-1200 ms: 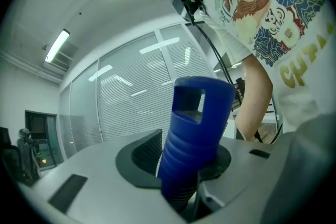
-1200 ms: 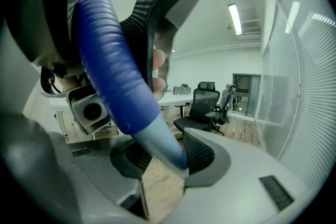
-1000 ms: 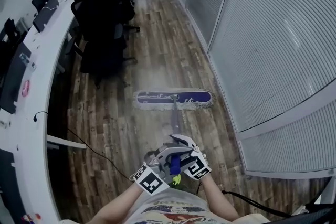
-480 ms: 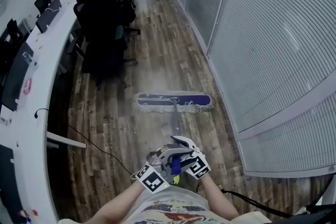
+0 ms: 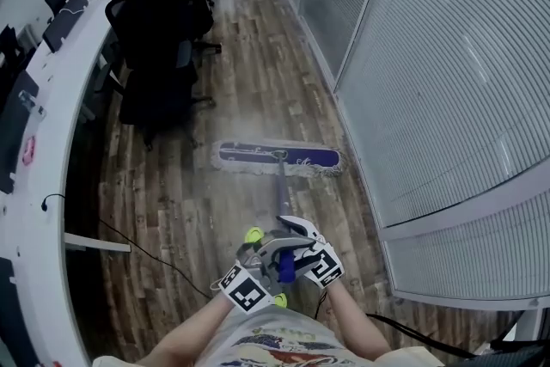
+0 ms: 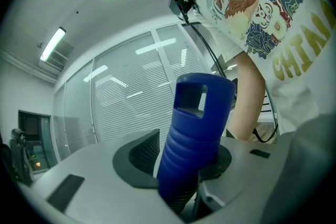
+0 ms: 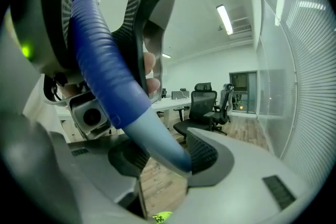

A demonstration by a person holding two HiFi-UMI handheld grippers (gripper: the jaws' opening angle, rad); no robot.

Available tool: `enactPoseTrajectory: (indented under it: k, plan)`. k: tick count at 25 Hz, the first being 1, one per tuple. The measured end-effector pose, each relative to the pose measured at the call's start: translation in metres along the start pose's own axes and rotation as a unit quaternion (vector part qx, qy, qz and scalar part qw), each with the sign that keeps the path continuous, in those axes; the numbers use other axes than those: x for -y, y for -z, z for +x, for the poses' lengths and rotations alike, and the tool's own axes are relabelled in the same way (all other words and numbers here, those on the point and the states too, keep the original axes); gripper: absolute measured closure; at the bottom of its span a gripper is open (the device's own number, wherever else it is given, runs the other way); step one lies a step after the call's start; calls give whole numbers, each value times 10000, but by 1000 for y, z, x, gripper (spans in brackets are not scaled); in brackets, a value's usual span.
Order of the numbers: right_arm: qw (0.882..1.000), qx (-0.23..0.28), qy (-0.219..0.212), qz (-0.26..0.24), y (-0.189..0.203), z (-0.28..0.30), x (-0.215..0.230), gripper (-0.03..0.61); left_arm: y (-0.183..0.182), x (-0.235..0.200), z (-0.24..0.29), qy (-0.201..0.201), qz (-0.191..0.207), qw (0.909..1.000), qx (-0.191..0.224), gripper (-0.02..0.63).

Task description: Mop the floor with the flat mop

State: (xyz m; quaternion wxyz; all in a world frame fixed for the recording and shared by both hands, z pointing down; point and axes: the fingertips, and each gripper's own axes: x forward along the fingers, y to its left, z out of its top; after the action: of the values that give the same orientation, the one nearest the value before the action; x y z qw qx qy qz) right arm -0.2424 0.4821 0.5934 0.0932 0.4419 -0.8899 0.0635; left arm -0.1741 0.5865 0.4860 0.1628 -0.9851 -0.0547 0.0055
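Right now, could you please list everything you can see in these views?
floor: dark wood planks
mop head: one, purple with pale fringe, flat on the floor ahead
pole: one, grey, from mop head toward the person
handle: one, blue, ribbed, pole's top end
desk: one, white, long, at left
chairs: several, black, beside the desk
blinds: white, behind glass, at right
left gripper: one, grey, shut on the handle
right gripper: one, grey, pole between its jaws, which have just been opening
arms: two, bare, bottom of head view
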Motion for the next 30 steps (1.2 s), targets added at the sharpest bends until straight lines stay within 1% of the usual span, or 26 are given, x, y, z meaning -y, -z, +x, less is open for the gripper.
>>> enactPoseTrajectory:
  k: [3,7,13,18,21,23,27,30]
  plan:
    - [10000,-52,43,-31,-10,33,54,393,17,-60,14,13,-25,10000,84,495]
    - [9996,-227,76,-150,-26,90,133,394,46,-152,29,114,-66,9999,66,495]
    - [9994,-185,301,-47,-48,171,250,393,92,-284,52,197,-122,9996,135,492]
    - [9990,-152,423,-4,-59,218,326,393,121,-366,71,167,-135,9995,225,489]
    - [9988,-132,474,24,-64,229,354,393,128,-395,82,99,-186,9994,260,486]
    - [9987,-149,489,14,-64,231,360,393,131,-399,86,111,-207,9995,228,483]
    - [9986,-304,409,-140,-53,225,353,396,136,-387,88,142,-253,9996,58,480]
    - [9985,-366,314,-241,-49,212,340,407,133,-372,89,-18,-312,9995,-86,479]
